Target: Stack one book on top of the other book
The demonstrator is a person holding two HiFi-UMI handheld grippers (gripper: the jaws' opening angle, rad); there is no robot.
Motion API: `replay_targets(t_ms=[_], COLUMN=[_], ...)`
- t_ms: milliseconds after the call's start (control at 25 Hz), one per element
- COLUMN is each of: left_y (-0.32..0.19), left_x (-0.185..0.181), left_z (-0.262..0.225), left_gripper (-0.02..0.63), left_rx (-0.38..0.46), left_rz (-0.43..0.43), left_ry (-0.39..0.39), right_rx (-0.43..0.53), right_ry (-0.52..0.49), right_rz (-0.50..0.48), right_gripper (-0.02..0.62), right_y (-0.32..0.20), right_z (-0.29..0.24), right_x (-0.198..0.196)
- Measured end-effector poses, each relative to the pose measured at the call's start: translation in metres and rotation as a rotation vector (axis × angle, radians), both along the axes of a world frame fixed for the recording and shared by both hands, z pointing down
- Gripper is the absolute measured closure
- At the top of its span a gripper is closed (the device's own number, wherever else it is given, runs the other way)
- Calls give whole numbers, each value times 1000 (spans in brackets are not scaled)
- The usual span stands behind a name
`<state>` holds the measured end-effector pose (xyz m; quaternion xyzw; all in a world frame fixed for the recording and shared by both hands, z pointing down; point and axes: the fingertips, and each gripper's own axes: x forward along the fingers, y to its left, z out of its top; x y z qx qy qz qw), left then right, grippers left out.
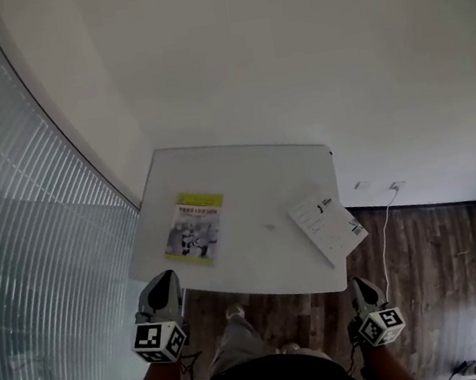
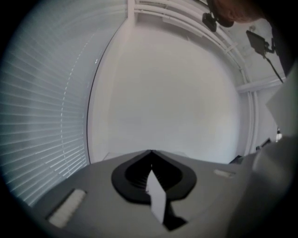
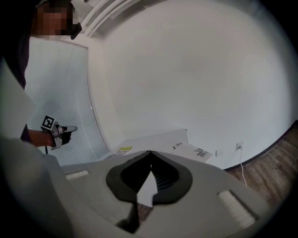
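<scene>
L tool, R tool shut; yellow bk, white bk on table (apart).

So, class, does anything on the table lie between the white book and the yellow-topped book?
Nothing visible does: only bare table separates the white book from the yellow-topped book.

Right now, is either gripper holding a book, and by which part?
Nothing. The left gripper and right gripper have empty, shut jaws; the yellow book and white book lie untouched.
</scene>
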<state>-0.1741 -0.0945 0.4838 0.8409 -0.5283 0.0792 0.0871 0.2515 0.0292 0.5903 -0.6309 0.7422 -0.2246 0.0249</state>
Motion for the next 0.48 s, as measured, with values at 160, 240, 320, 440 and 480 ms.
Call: replay_targets(t_ms=[160,240,320,440,480], left_y=[-48,-64,-78,-96,-101], left_x=[-18,-27,-33,-31,-28], left_z=[-3,2,7,13,12], left_gripper=[600,600,600,600,600], left_rx=[19,18,1,-31,-36], left_rz=[36,53,72,125,143], left_ry=[-50,-48,-49,-38,-28], right_rx=[-24,-31,-31,-47,-52], right_ry=[-40,-71,-84,-48,-48], right_rz=[66,113,139,155,167], right_gripper=[594,594,594,594,594], right_y=[-36,-52,-68,-79,-80], right_z=[6,4,-1,-8,-12], right_x=[-17,-27,-42,-57,-59])
